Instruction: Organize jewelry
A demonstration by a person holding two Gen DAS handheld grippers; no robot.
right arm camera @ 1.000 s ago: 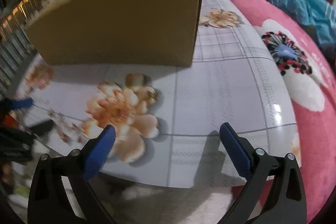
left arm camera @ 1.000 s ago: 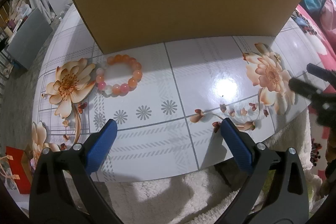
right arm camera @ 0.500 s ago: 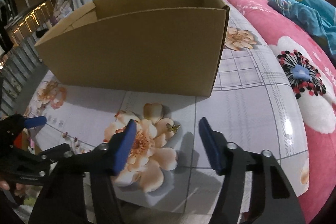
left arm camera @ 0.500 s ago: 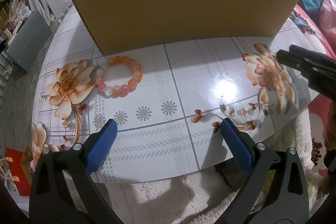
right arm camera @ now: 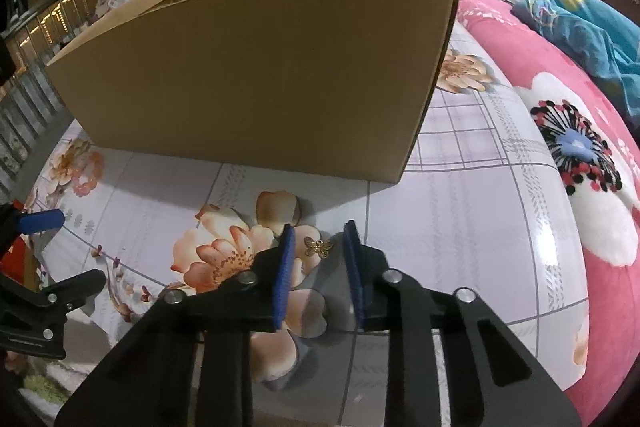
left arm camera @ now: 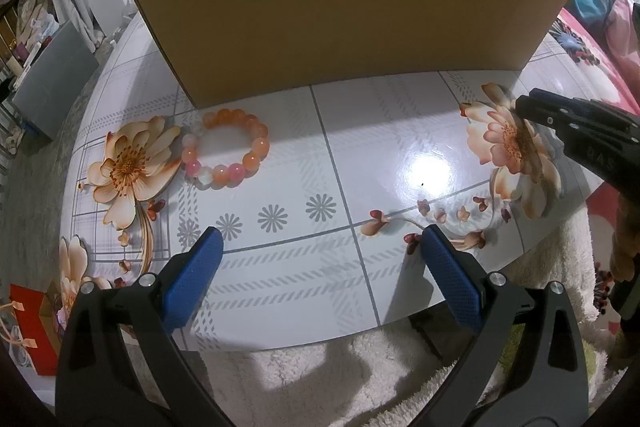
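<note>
A glossy flower-printed desk fills the centre of both views, with a pink floral bed along the right edge of the right wrist view. An open cardboard box stands across the upper half of each frame. The left gripper hangs low in its frame, jaws wide apart with nothing between them. The right gripper, low centre in its view, has its jaws closing around a small gold butterfly charm lying on the desk, pads not yet touching it. A beaded bracelet lies left of centre, just below the box.
</note>
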